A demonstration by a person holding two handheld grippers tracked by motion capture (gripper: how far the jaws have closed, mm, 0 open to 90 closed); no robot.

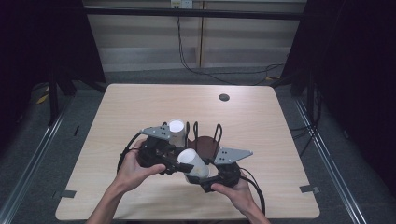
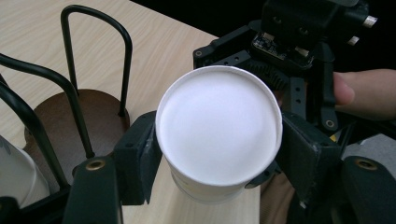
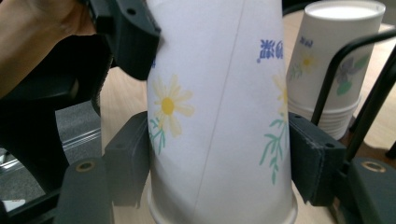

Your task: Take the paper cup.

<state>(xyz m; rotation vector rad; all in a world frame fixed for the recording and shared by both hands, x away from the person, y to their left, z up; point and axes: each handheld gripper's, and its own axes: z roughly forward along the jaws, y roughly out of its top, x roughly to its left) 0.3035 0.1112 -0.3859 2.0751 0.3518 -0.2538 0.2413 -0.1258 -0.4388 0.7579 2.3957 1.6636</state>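
A white paper cup [image 1: 192, 162] with a yellow flower print is held tilted above the table, base up, between both grippers. My left gripper [image 1: 183, 164] comes in from the left, and its pads [image 2: 140, 158] touch the cup [image 2: 219, 135] on both sides just under the base. My right gripper [image 1: 201, 178] comes in from the right. It is shut on the cup [image 3: 219, 116] near the wide rim, with its pads [image 3: 133, 158] pressed on the printed wall. One jaw of the left gripper touches the cup at the top left of the right gripper view.
A stack of matching cups [image 1: 176, 127] stands upside down at the left end of a black wire rack [image 1: 205, 133] with a round brown base [image 2: 79, 116], just behind the grippers. The wooden table [image 1: 140, 102] has a cable hole [image 1: 224, 97] at the far right.
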